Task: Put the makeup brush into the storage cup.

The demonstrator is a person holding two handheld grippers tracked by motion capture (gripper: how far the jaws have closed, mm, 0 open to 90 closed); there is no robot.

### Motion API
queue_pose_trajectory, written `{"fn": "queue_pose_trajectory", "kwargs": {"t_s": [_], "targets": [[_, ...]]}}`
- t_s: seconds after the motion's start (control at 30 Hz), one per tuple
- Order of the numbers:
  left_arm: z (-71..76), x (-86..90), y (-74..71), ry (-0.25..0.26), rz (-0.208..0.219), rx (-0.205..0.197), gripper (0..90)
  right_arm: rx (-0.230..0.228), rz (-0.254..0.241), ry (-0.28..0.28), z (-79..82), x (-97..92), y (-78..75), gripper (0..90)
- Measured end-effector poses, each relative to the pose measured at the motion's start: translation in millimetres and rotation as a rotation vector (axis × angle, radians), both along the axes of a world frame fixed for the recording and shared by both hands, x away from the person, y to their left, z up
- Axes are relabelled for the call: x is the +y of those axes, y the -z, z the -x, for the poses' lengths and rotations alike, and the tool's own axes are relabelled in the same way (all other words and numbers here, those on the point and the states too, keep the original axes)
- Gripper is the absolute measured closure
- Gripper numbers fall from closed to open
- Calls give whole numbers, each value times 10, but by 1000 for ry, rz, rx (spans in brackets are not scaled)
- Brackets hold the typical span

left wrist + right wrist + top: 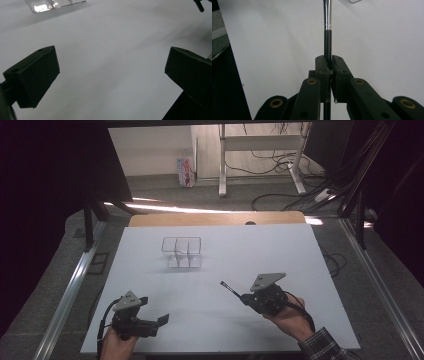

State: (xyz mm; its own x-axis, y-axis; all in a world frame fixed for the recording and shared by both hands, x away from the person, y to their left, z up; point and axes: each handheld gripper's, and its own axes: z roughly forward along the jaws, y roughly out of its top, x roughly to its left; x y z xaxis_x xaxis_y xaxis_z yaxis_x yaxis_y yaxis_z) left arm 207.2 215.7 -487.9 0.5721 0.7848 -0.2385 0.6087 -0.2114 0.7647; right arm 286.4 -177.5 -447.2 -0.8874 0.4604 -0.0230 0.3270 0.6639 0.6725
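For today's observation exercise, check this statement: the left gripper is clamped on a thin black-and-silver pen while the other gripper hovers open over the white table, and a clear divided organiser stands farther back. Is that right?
Not quite: the right gripper holds the pen, its jaws shut on it in the right gripper view. The left gripper is the open one, above the white table. The clear organiser does stand farther back.

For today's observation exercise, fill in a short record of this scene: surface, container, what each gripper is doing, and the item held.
Surface: white table top
Container: clear divided box, standing toward the far side, nothing visibly inside
Left gripper: jaws spread wide, nothing between them
Right gripper: jaws closed on a thin pen
Pen: black body with a silver section, pointing away from the hand toward the box
Hands: one holds each gripper, near the table's front edge
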Motion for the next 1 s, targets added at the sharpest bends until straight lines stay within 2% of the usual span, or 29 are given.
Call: {"fn": "queue_pose_trajectory", "kwargs": {"t_s": [0.03, 0.1, 0.13, 0.27, 0.33, 0.37, 0.5, 0.63, 0.67, 0.8, 0.97, 1.0], "targets": [[-8, -12, -8, 3, 15, 0, 0, -1, -27, 5, 16, -15, -14, 840], [-12, -19, -15, 2, 22, 1, 0, -2, -37, 6, 22, -20, -17, 840], [-17, -23, -27, 1, 35, 1, 0, -8, -60, 11, 41, -31, -24, 840], [-35, -17, -46, -10, 69, 4, 0, -13, -82, 20, 66, -39, -35, 840], [-39, -13, -50, -12, 76, 5, 0, -18, -86, 23, 71, -40, -37, 840], [-51, -6, -59, -9, 99, 7, 0, -18, -88, 24, 72, -40, -38, 840], [-73, -6, -76, -3, 127, 7, 0, -21, -93, 27, 76, -33, -39, 840], [-131, -33, -89, 27, 176, 14, 0, -20, -106, 25, 82, -18, -37, 840], [-131, -33, -89, 27, 176, 14, 0, -21, -109, 25, 86, -11, -39, 840], [-200, -93, -119, 42, 216, 12, 0, -24, -120, 20, 95, 19, -43, 840], [-266, -162, -116, 58, 237, 17, 0, -24, -131, 18, 95, 53, -36, 840], [-290, -194, -120, 68, 253, 19, 0, -23, -139, 19, 97, 74, -36, 840]]}}
